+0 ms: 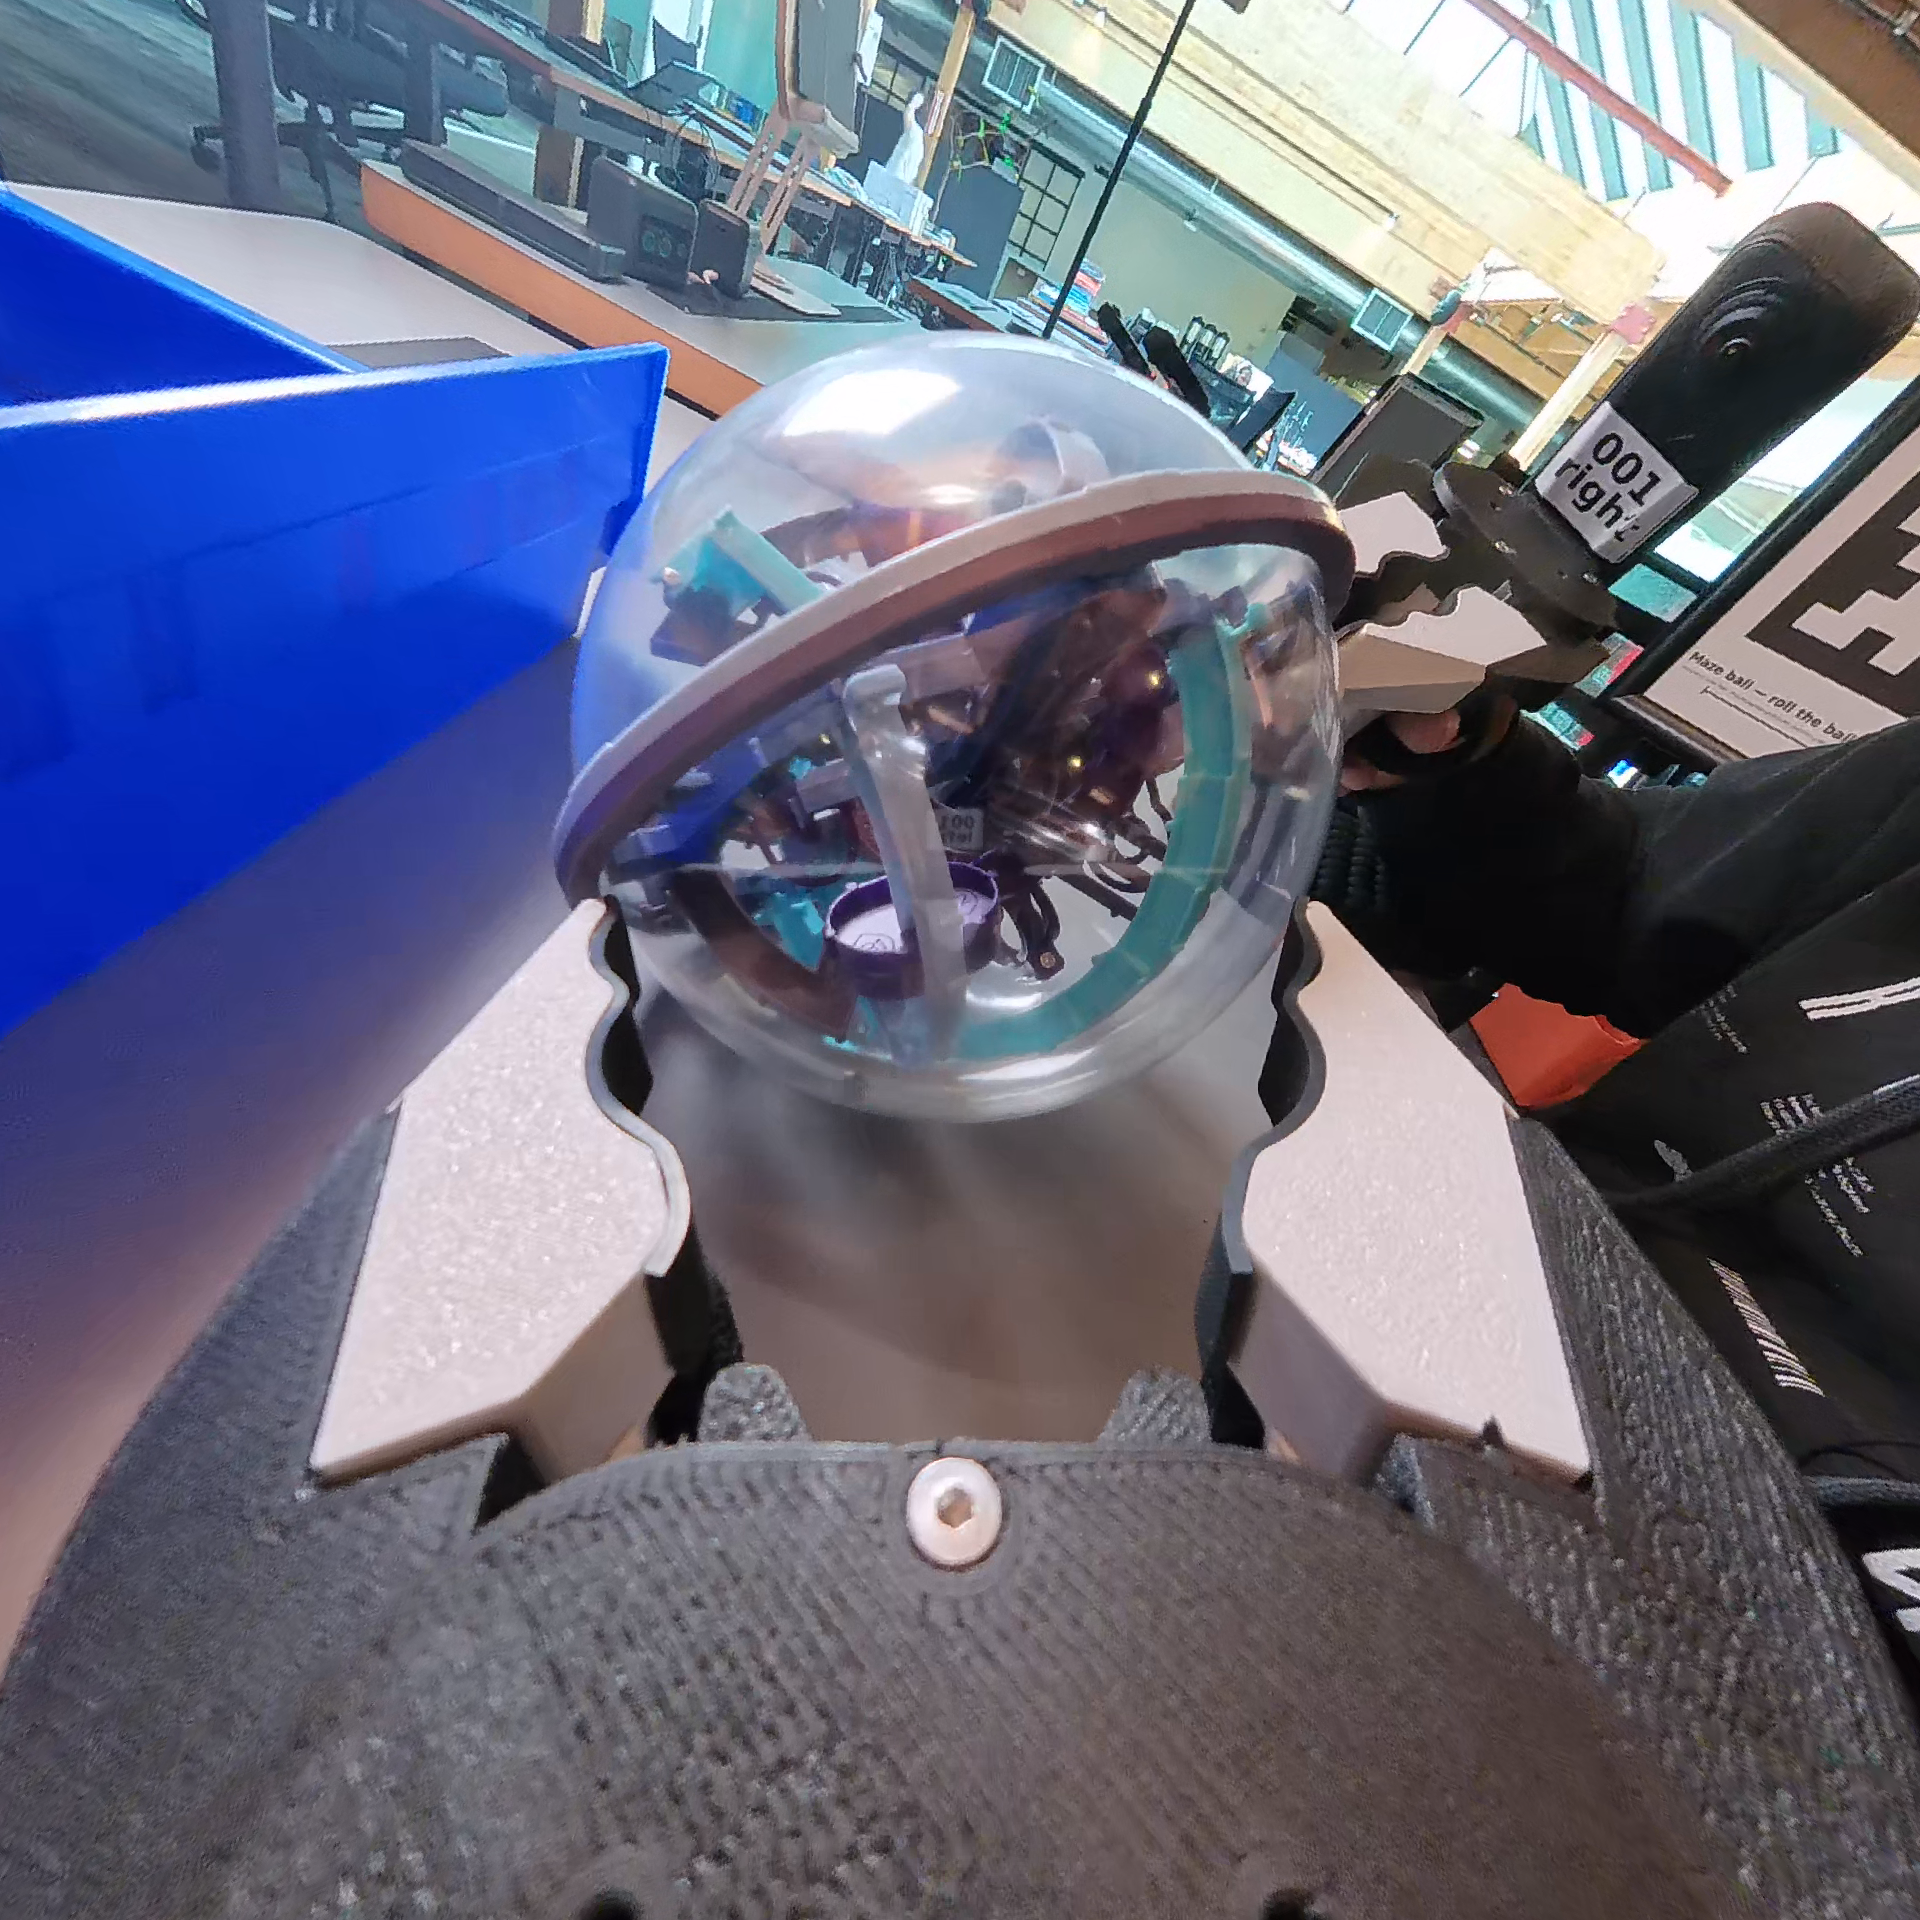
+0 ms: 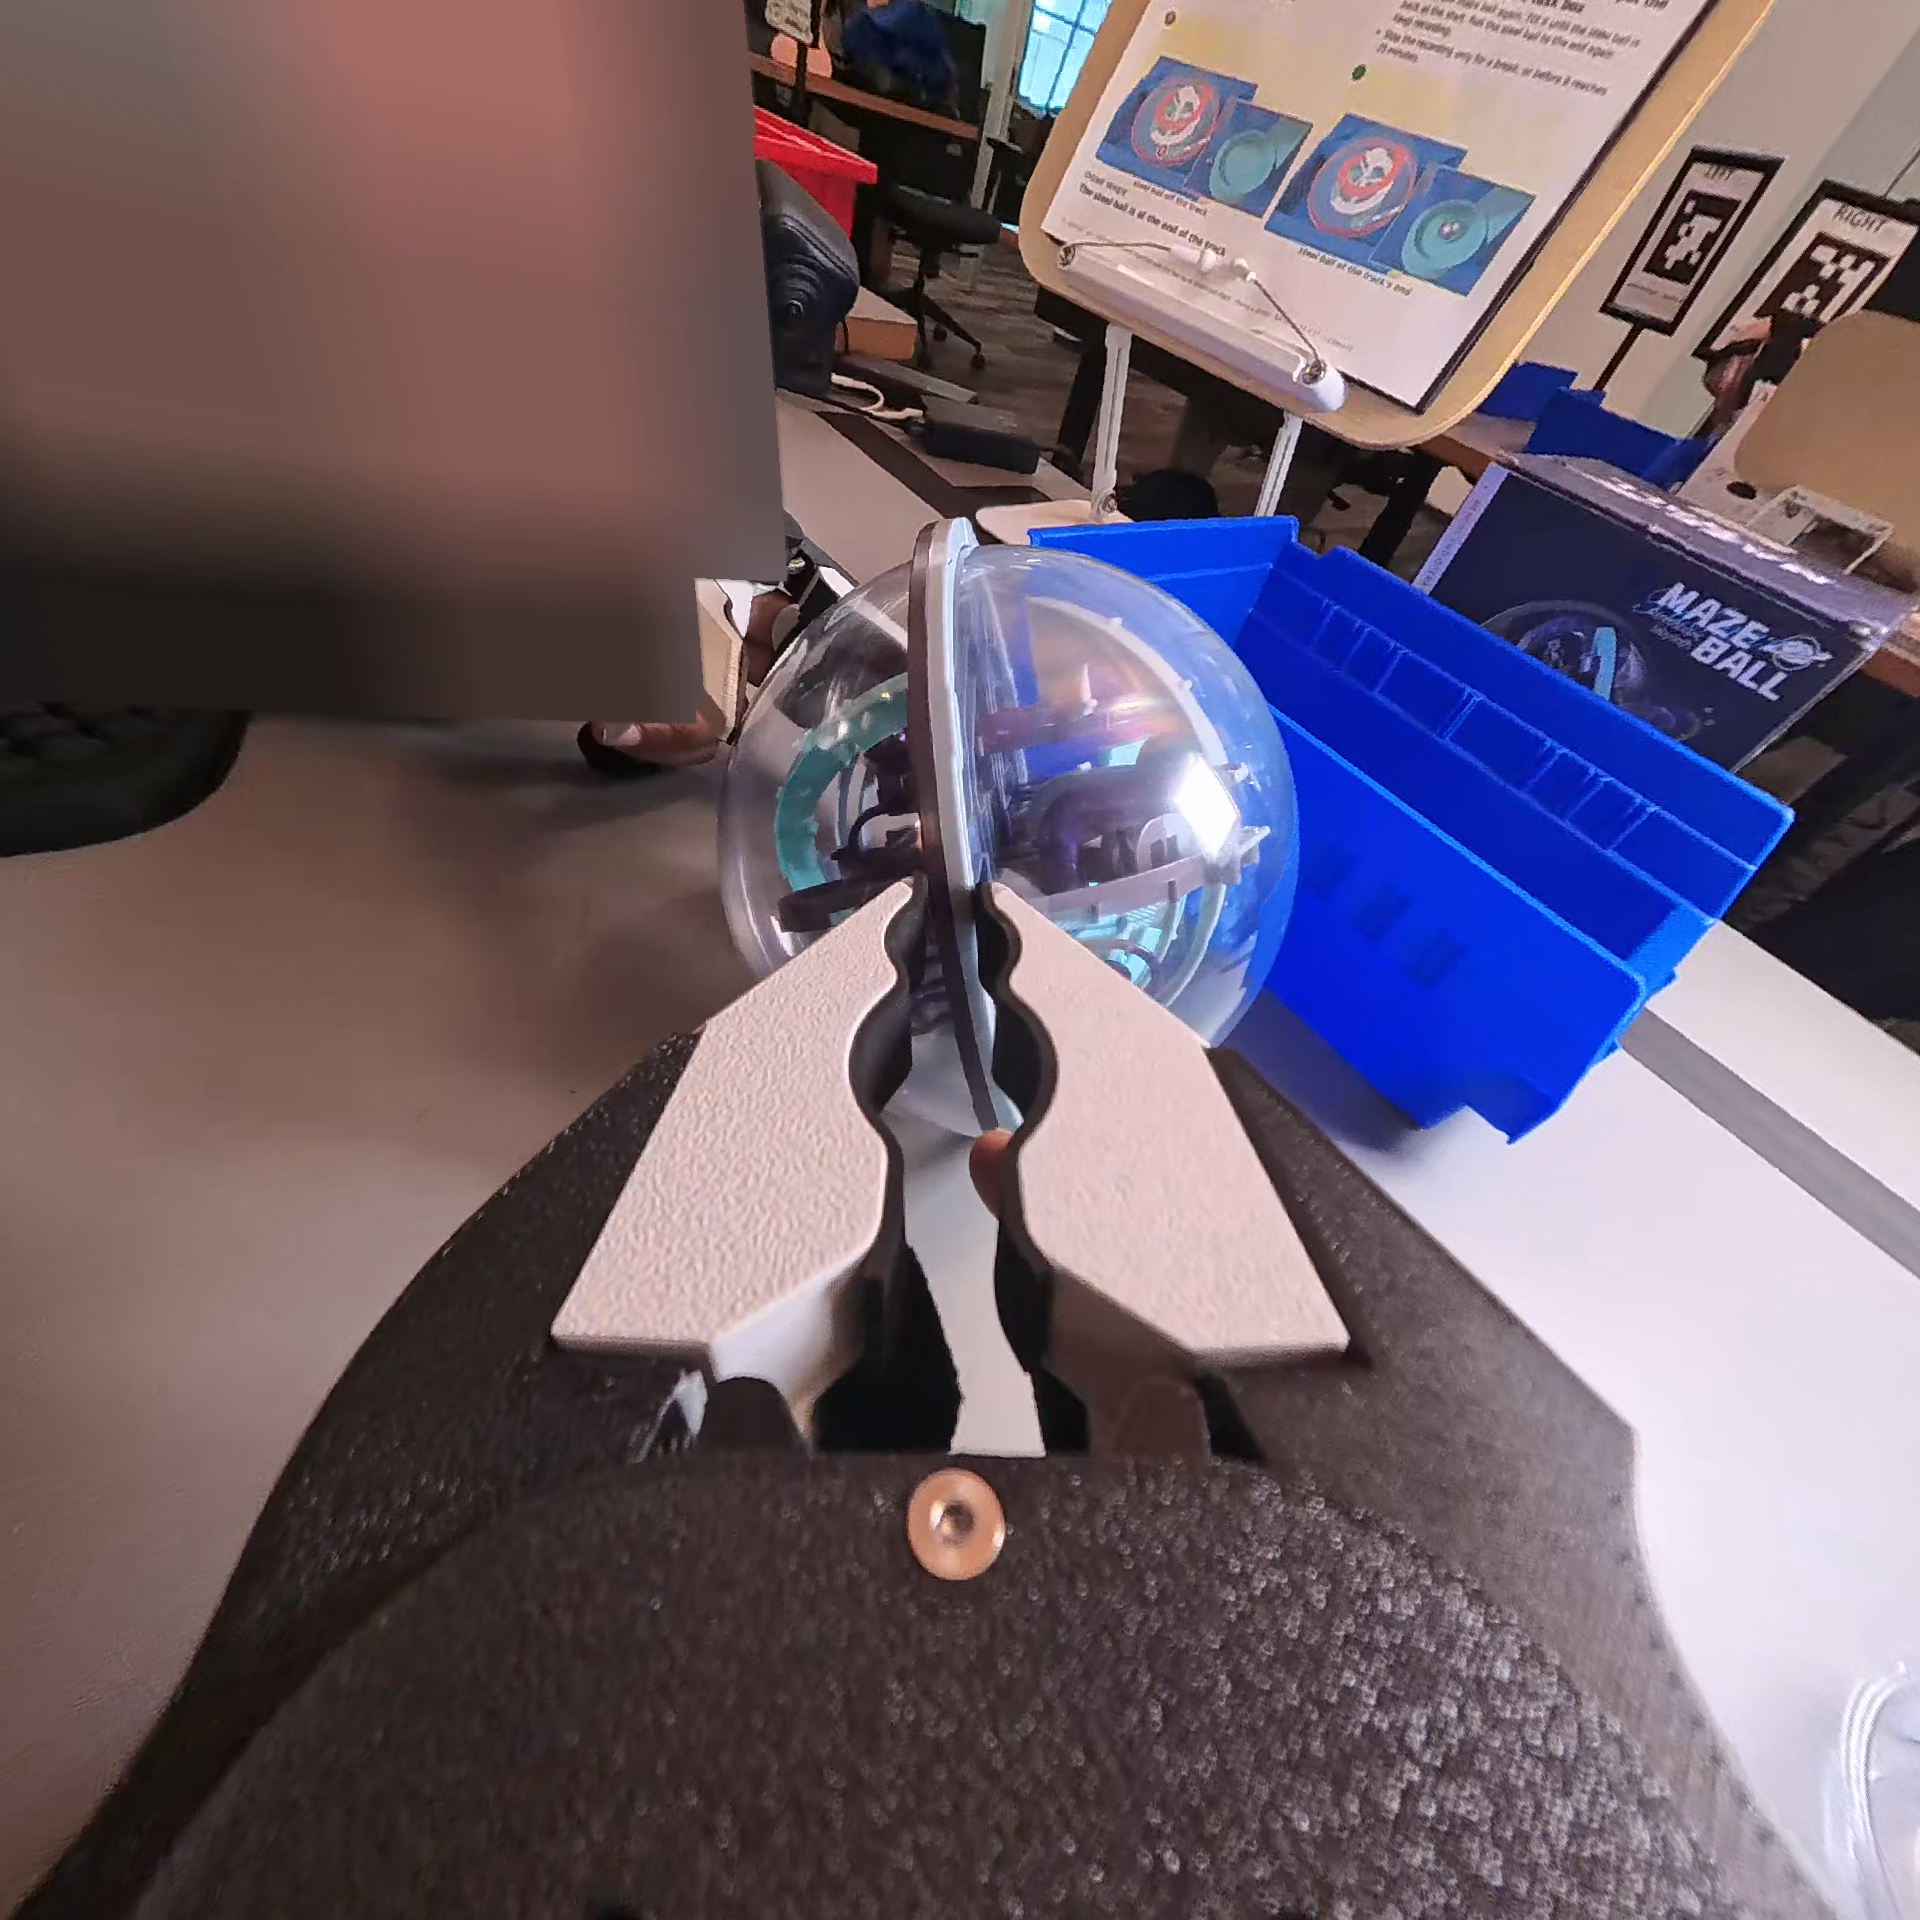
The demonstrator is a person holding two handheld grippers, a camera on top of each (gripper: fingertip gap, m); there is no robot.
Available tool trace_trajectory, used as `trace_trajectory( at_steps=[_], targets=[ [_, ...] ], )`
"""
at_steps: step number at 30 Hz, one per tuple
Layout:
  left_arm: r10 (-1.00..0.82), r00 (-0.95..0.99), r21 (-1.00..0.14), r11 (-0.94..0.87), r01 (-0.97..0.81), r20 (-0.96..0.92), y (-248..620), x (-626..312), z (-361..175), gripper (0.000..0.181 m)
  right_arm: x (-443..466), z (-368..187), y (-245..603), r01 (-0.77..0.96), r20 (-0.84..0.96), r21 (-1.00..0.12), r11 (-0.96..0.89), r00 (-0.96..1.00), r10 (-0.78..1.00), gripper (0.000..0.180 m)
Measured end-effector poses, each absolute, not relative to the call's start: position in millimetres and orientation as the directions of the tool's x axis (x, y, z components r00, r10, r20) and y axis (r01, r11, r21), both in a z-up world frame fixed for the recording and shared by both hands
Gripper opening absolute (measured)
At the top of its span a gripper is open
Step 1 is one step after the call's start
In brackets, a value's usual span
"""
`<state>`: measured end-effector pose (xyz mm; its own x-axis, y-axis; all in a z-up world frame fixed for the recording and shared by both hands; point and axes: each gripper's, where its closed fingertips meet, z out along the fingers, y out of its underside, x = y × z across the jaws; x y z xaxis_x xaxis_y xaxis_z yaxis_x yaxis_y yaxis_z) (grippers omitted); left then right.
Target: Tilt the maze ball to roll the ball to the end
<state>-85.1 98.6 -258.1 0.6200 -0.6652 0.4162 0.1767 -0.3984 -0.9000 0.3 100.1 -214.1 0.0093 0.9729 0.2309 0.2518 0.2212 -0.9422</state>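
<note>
The maze ball [image 1: 956, 727] is a clear plastic sphere with a grey rim around its middle and teal, purple and brown tracks inside. It is held above the table, rim tilted. My left gripper [image 1: 951, 925] has its jaws spread wide, with both fingertips pressed on the sphere's lower sides. My right gripper [image 2: 951, 894] is shut on the grey rim of the maze ball [image 2: 1039, 790], which stands edge-on between its fingers. The right gripper also shows in the left wrist view [image 1: 1392, 623], at the sphere's right. I cannot make out the small steel ball inside.
A blue plastic bin [image 1: 260, 582] stands close beside the sphere; in the right wrist view the bin [image 2: 1455, 831] is just behind it. A dark maze ball box [image 2: 1662, 644] and an instruction board on a stand [image 2: 1299, 156] are farther back. A gloved hand [image 1: 1507, 810] holds the right gripper.
</note>
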Motion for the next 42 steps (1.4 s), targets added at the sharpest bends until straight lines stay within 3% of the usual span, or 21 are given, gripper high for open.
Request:
trace_trajectory(
  at_steps=[9, 18, 25, 29, 37, 42],
  targets=[
    [-0.673, 0.709, -0.957, -0.289, 0.009, 0.21, 99, -84, -265, 0.129, -5, -222, 92, 0.221, 0.388, -0.899, 0.379, -0.002, 0.922, 0.006],
    [-0.638, 0.762, -0.987, -0.163, 0.008, 0.112, 98, -92, -237, 0.128, -4, -233, 96, 0.22, 0.251, -0.943, 0.248, -0.013, 0.968, 0.006],
    [-0.606, 0.793, -0.991, -0.054, -0.124, -0.066, 94, -91, -235, 0.125, -1, -254, 102, 0.289, 0.27, -0.92, 0.266, -0.027, 0.963, 0.006],
    [-0.638, 0.769, -0.999, 0.016, -0.051, -0.05, 85, -91, -220, 0.118, 1, -259, 109, 0.3, 0.256, -0.921, 0.249, -0.018, 0.967, 0.006],
    [-0.678, 0.734, -0.991, -0.117, -0.064, 0.033, 99, -86, -253, 0.153, 0, -268, 109, 0.317, 0.249, -0.915, 0.25, -0.045, 0.967, 0.007],
    [-0.658, 0.753, -0.985, -0.124, -0.12, -0.008, 105, -87, -257, 0.151, -1, -268, 110, 0.315, 0.214, -0.925, 0.212, -0.031, 0.976, 0.007]
  ],
)
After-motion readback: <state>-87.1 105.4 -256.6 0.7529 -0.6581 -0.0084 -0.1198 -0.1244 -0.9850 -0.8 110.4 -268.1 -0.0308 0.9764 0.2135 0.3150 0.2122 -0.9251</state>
